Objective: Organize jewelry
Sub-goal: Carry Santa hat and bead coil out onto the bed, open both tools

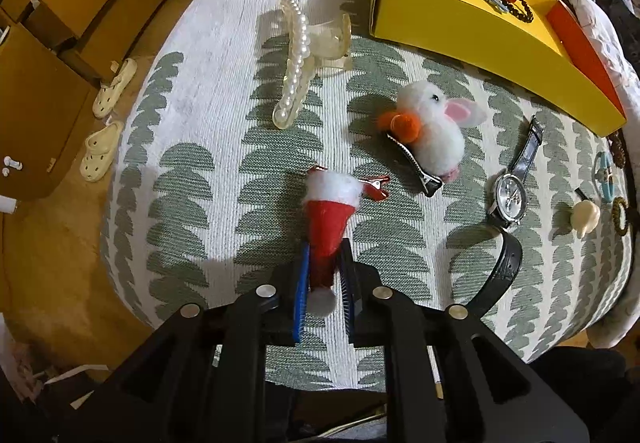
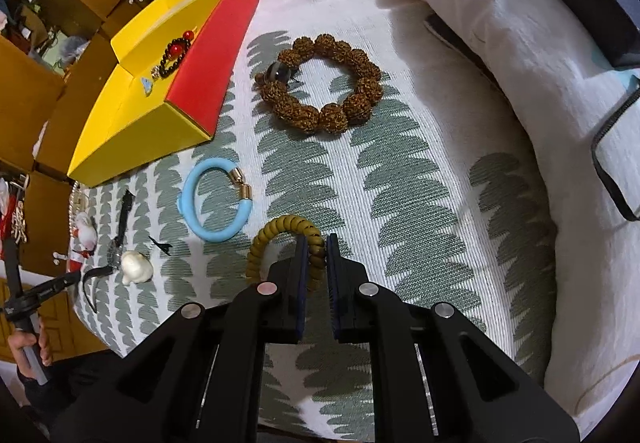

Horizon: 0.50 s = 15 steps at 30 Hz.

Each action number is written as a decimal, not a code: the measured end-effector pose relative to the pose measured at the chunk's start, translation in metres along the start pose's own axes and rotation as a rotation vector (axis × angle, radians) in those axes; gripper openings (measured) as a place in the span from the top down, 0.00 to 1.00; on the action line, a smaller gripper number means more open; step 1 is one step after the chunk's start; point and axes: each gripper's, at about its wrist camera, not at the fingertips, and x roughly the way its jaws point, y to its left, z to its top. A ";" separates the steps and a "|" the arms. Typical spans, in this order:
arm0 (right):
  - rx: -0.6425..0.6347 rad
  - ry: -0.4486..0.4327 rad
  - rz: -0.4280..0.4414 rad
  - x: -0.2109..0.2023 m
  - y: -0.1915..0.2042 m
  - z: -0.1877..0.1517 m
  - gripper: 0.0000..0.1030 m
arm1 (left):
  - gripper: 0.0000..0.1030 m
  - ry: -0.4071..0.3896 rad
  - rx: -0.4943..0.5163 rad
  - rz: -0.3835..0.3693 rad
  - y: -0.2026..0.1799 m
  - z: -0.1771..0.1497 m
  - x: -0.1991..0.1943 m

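Left gripper (image 1: 325, 255) pinches the Santa hat clip (image 1: 329, 219) by its red cone at lower centre, likely a soft hold for carrying. Right gripper (image 2: 317, 249) nips the olive coil hair tie (image 2: 286, 243) by one loop. The yellow box (image 1: 460, 15), upper right in the left view, already holds a beaded bracelet (image 1: 516, 1): the probable destination.

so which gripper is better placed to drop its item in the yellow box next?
Right, probably. Both grippers look shut on an item: the left on the Santa clip, the right on the coil tie. The box looks nearer the right, its open top facing it.
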 end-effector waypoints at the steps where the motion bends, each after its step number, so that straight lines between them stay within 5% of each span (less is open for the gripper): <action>1: -0.002 -0.006 -0.006 0.000 0.000 0.000 0.89 | 0.72 0.002 -0.009 -0.030 0.001 0.000 -0.001; 3: -0.017 -0.007 -0.016 0.000 0.003 0.000 0.83 | 0.49 -0.005 -0.016 -0.051 0.003 0.004 -0.002; 4: -0.019 -0.017 -0.017 -0.001 0.003 0.000 0.82 | 0.46 -0.018 -0.015 -0.045 0.004 0.005 -0.005; 15: -0.051 -0.170 0.005 -0.034 0.023 0.009 0.81 | 0.46 -0.140 -0.016 -0.078 -0.007 0.017 -0.037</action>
